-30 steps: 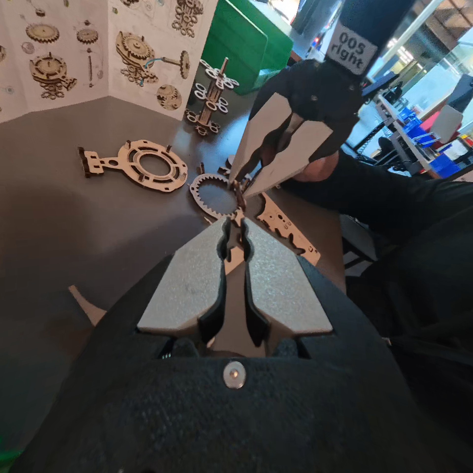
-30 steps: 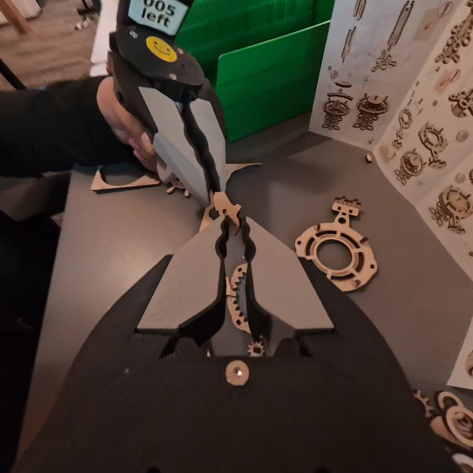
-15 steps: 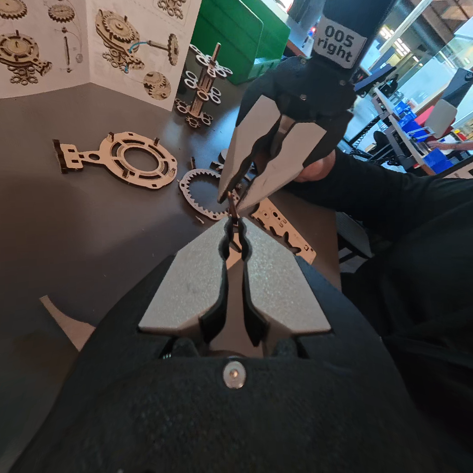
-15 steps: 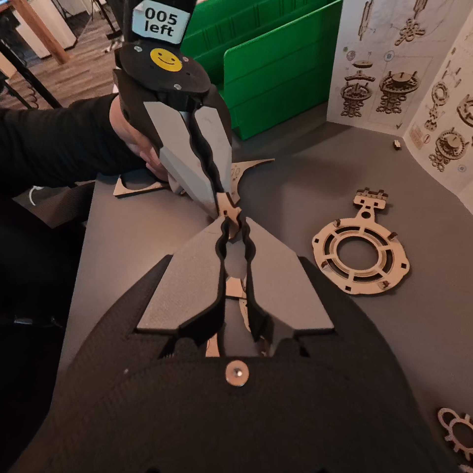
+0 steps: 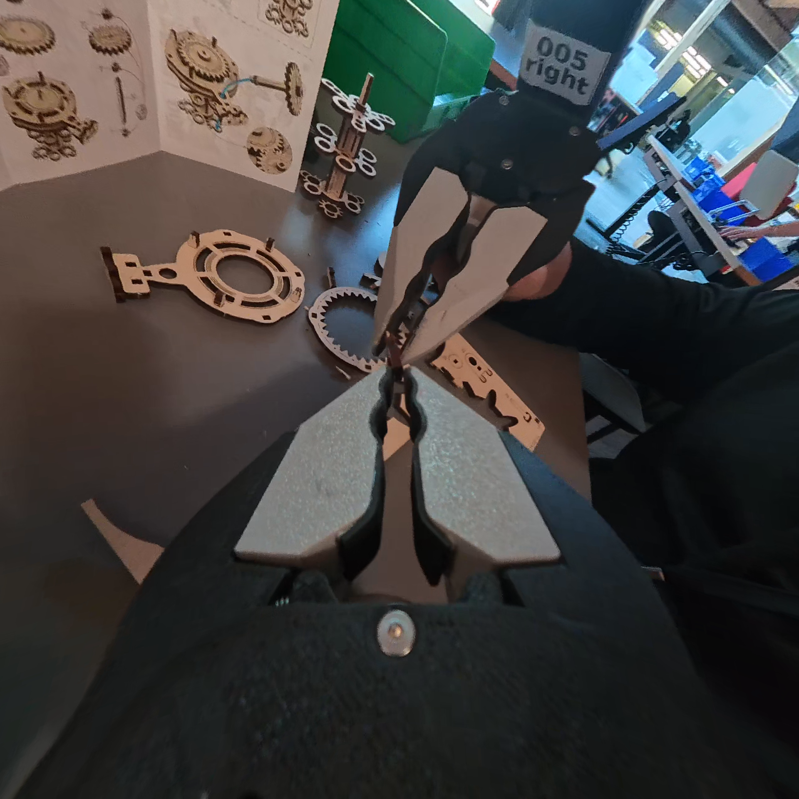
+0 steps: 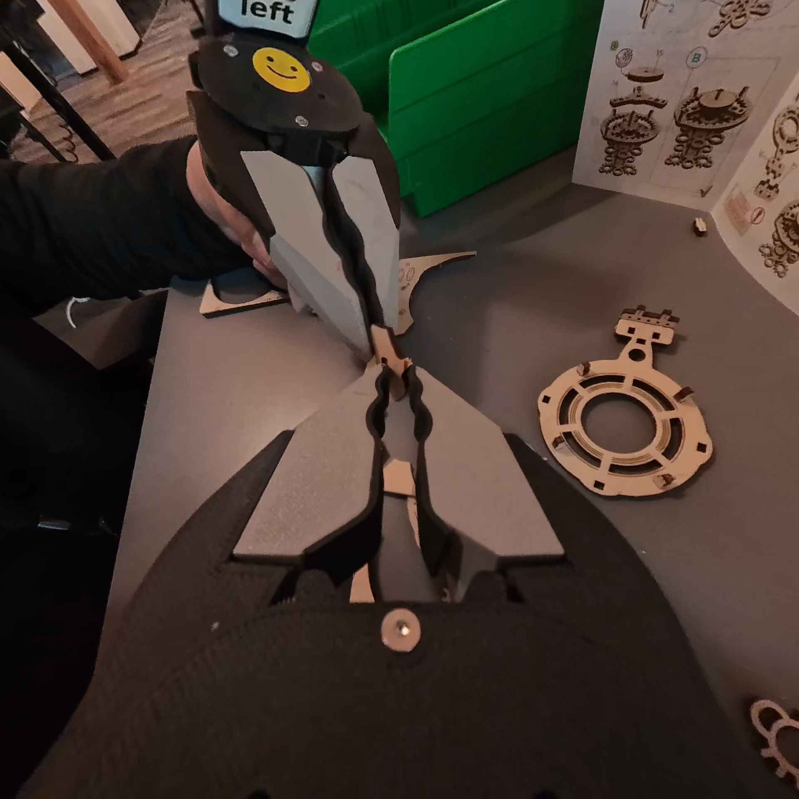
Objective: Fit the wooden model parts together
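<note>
Both grippers, my left gripper (image 5: pixel 395 380) and right gripper (image 6: pixel 395 380), are pinched nearly closed on one small wooden piece (image 6: pixel 389 352) held tip-to-tip above the table (image 6: pixel 259 389); thin, light, likely brittle plywood, so I grip its flat faces.

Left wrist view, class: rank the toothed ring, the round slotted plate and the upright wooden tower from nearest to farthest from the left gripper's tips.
1. Toothed ring, just beyond the left gripper.
2. Round slotted plate, farther left.
3. Upright wooden tower, at the back.
</note>
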